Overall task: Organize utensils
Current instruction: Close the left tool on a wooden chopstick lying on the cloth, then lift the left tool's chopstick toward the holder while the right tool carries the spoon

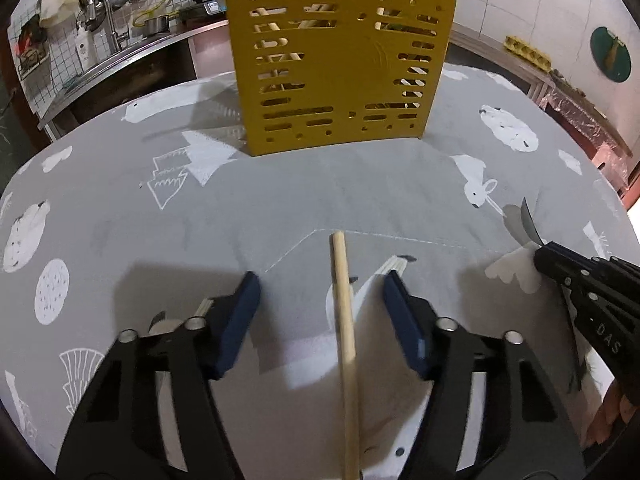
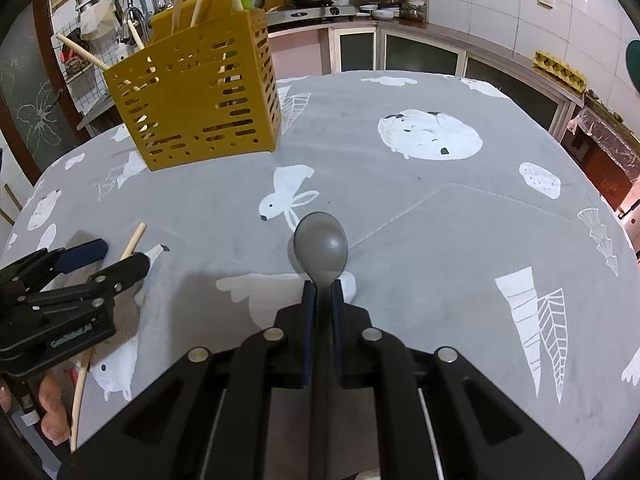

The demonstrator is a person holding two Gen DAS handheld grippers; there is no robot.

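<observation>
Holder [image 1: 340,64]: mustard yellow, slotted.
Tablecloth [image 2: 440,240]: grey, white animal prints.
Spoon [image 2: 320,244]: grey.
Chopstick [image 1: 344,320]: pale wood.

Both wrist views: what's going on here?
A person is sorting utensils on a table with two handheld grippers. The right gripper is shut on a grey spoon, bowl pointing forward. The left gripper is open around a wooden chopstick lying on the cloth, not yet gripped. The yellow holder ahead already has chopsticks in it.

The left gripper [image 1: 320,304] is low, its jaws spread wide apart. The right gripper [image 2: 323,294] sits to its right, jaws pinched nearly together, pointing forward.
</observation>
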